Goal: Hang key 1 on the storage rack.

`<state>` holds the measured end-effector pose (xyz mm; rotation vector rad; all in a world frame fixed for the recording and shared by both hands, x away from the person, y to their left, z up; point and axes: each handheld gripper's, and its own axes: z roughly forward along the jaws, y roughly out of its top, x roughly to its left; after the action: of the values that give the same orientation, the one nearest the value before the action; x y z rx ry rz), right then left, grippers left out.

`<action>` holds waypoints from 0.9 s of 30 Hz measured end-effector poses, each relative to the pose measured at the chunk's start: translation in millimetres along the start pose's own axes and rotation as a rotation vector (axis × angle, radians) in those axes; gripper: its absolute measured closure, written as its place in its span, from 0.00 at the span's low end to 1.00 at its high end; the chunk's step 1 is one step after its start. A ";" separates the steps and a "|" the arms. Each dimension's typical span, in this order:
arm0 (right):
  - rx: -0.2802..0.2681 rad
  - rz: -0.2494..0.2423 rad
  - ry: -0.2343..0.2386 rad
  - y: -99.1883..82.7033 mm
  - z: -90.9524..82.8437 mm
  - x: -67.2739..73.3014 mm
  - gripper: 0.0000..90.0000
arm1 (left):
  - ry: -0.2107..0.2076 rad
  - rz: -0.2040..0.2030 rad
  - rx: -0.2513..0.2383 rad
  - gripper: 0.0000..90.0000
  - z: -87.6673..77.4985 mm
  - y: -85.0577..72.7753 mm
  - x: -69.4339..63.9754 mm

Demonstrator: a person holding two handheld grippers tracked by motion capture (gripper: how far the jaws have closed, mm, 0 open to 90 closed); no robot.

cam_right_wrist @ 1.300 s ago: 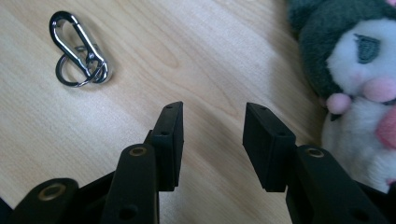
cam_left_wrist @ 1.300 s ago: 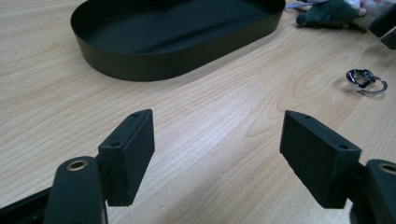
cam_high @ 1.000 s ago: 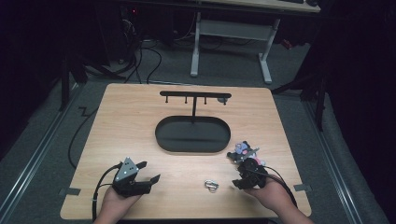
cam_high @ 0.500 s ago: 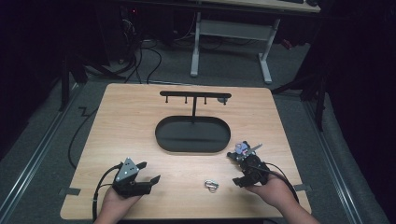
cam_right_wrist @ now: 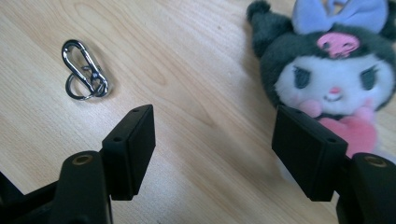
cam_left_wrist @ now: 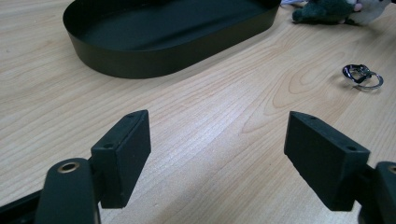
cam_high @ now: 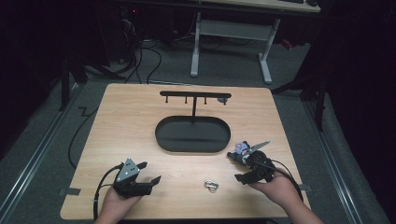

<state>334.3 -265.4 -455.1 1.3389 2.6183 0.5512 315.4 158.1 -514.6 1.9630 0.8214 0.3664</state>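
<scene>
Left gripper [cam_high: 148, 173], black, two-jaw, held in the person's left hand [cam_high: 116, 205] at the near left of the light wooden table [cam_high: 130, 116]: jaws spread wide, having just been opening, with bare wood between the pads and nothing in the grasp. In the left gripper view the pads [cam_left_wrist: 123, 154] stand well apart, aimed across the table toward the tray.

One black oval metal tray [cam_high: 192, 134] sits mid-table; its floor [cam_left_wrist: 177, 28] holds nothing. One black T-shaped stand [cam_high: 194, 99] with small hooks under its crossbar rises just behind the tray.

One silver carabiner clip on a key ring [cam_high: 211, 185] lies flat on the wood between the two grippers, near the front edge, apart from both. In the right gripper view it lies left of the jaws [cam_right_wrist: 84, 70].

Right gripper [cam_high: 237, 167], black, in the person's right hand [cam_high: 275, 189]: jaws released, having just been opening, nothing pressed between the pads.

One small plush doll [cam_right_wrist: 327, 70], dark grey hood, white face, lilac bow, pink front, lies on the table just right of the tray's near end [cam_high: 242, 149]. Its lower part sits behind the right-hand pad [cam_right_wrist: 308, 149] of that view; whether they touch cannot be told.
</scene>
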 end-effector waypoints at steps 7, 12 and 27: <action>-0.045 -0.002 -0.011 3.9 -15.4 -7.3 0.29 | -0.010 0.006 0.000 0.26 -0.2 0.7 -1.3; -0.066 0.006 -0.031 1.3 -20.0 -14.5 0.23 | -0.017 0.010 -0.005 0.26 2.4 2.0 -2.5; -0.043 0.070 -0.079 -8.7 -14.3 -44.4 0.17 | -0.034 0.024 -0.002 0.26 2.9 2.2 -2.1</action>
<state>349.7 -309.5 -446.8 1.4141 2.4913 0.5488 316.4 154.0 -514.0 1.9731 0.7762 0.3474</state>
